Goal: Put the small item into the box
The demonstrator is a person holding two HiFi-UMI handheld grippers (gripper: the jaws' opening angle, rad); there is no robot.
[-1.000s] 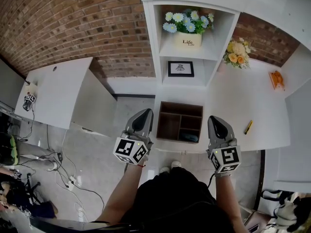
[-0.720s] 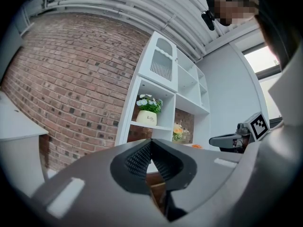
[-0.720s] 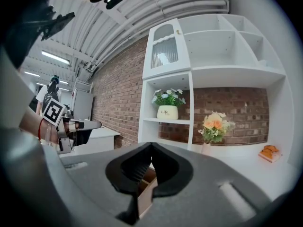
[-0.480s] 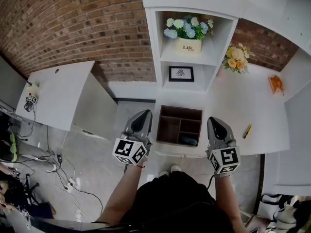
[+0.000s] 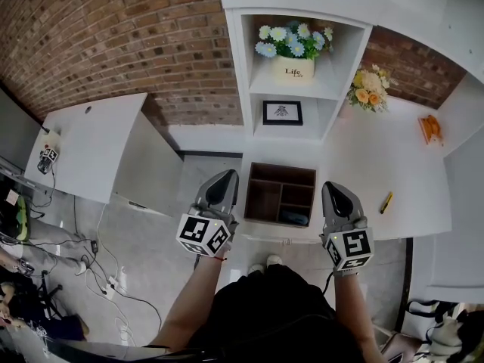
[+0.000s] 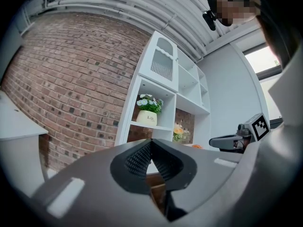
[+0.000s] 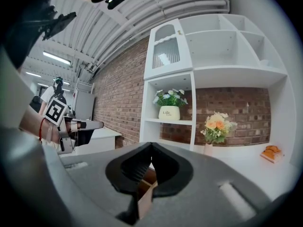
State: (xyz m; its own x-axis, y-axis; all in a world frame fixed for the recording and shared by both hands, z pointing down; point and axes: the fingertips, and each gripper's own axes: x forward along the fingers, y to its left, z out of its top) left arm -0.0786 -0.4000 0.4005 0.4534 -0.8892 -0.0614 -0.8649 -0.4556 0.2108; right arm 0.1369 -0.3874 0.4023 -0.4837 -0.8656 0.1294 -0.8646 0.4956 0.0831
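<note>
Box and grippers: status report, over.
Left gripper shut, empty; right gripper shut, empty. Small yellow item lies on desk, right of box. Nothing in the way.

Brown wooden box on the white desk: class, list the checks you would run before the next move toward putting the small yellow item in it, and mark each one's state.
1. Top of the brown wooden box open: ok.
2. The small yellow item in sight, on the white desk right of the box: ok.
3. The left tool empty: ok, jaws together.
4. The right tool open for a pick: not ok, jaws together, nothing held.
5. Every compartment free: not ok, a dark object lies in one.
</note>
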